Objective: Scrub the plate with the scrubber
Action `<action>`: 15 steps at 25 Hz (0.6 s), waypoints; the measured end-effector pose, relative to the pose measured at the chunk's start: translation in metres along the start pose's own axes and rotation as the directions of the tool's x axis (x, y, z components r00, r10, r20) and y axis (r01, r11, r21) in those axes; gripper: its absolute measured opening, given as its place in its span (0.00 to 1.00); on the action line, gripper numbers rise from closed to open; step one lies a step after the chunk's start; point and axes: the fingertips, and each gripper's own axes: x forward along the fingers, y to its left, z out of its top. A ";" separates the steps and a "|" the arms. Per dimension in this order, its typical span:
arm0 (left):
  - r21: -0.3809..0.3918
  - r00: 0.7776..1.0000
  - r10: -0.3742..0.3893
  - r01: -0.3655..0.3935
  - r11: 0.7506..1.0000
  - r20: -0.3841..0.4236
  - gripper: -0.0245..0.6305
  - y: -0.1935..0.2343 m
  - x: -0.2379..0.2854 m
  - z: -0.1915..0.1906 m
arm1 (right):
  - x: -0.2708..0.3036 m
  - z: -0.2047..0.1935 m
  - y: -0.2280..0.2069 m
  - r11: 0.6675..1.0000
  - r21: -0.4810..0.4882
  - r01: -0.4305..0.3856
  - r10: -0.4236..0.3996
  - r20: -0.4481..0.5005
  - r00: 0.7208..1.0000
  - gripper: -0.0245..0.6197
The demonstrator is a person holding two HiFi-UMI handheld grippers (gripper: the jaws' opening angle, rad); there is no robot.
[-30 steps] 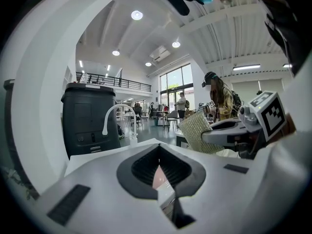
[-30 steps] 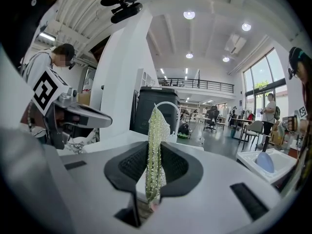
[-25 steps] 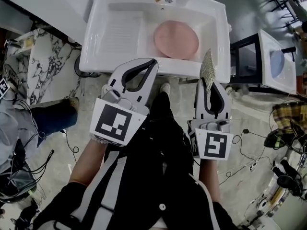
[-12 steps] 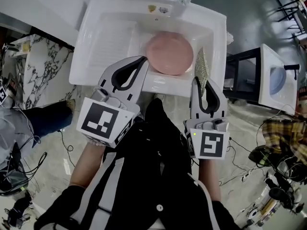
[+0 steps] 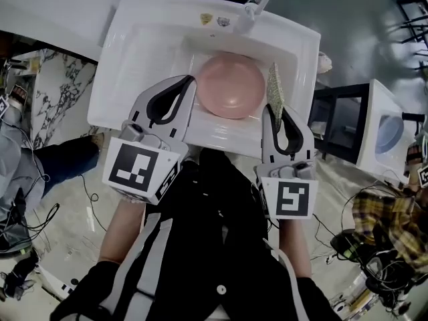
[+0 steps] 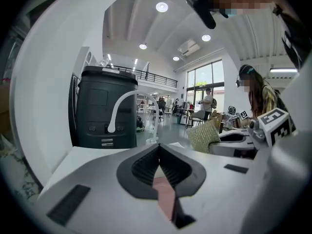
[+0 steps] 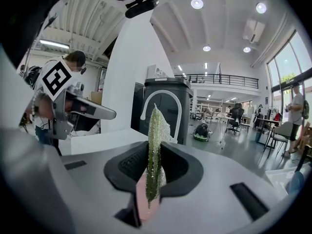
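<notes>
Left gripper (image 6: pixel 158 149) is clamped right down, jaws pressed together with nothing between them, reaching in over the near edge of the white sink (image 5: pixel 124 79), tips just beside the left edge of the pink plate (image 5: pixel 231 85); contact can't be judged from here. Right gripper (image 7: pixel 152 155) is closed on the green scrubber (image 7: pixel 155 130), gripped edge-on and standing up well past the jaw tips. That scrubber sits just beside the plate's right edge, close to the sink's right rim. The plate lies flat in the basin on the sink's right half, between the two grippers, with the faucet (image 5: pixel 259 2) at the far edge
</notes>
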 end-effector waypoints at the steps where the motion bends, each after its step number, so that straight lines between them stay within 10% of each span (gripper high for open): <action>1: -0.004 1.000 0.012 -0.012 1.000 -0.005 0.04 0.002 0.004 0.000 | 0.004 -0.002 -0.003 1.000 0.001 -0.011 0.011 -0.007 1.000 0.14; 15: -0.051 0.991 0.084 -0.090 0.995 -0.102 0.04 0.027 0.028 -0.031 | 0.034 -0.024 -0.009 0.993 -0.028 -0.117 0.117 -0.022 0.993 0.14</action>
